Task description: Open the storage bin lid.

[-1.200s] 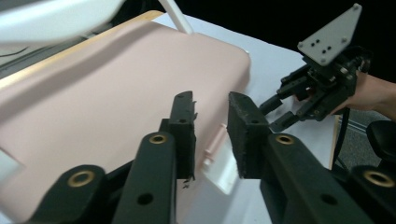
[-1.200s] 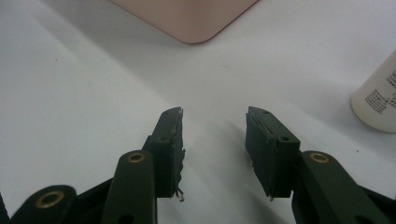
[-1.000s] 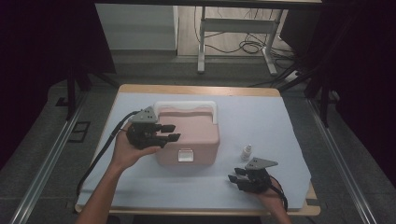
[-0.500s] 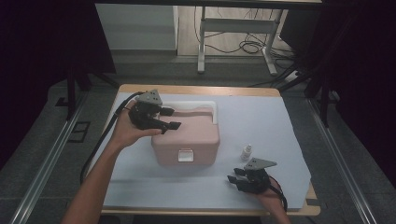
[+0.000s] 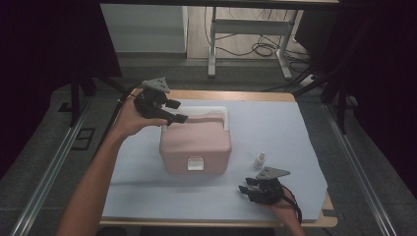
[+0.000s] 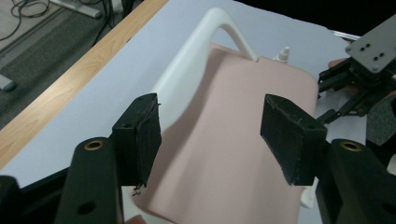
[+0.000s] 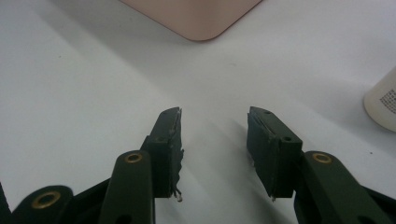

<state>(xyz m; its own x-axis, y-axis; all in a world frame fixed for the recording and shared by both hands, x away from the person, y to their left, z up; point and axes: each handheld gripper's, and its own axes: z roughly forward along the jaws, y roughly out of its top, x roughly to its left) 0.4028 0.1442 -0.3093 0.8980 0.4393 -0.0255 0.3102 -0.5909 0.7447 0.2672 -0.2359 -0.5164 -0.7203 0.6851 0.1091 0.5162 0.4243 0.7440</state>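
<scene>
A pink box [image 5: 196, 142] with a white handle [image 5: 223, 115] along its far edge sits mid-table, lid down, white latch facing me. My left gripper [image 5: 178, 111] hovers over the box's far left corner. In the left gripper view its jaws have just been opening; the gripper [image 6: 212, 135] is open, with nothing between the pads and the pink lid [image 6: 233, 154] below. My right gripper [image 5: 246, 189] rests on the mat near the front right, open and empty [image 7: 214, 140]. A small white bottle [image 5: 259, 160] stands just beyond it, to the right of the box.
A pale blue mat [image 5: 275, 123] covers the wooden table [image 5: 255, 96]. The bottle [image 7: 383, 102] and the box corner [image 7: 196, 14] lie ahead of the right gripper. Dark floor, rails and desk legs surround the table.
The left hand has risen and moved from the box's left side toward its far left corner. Its jaws have spread wider. The right hand has stayed put.
</scene>
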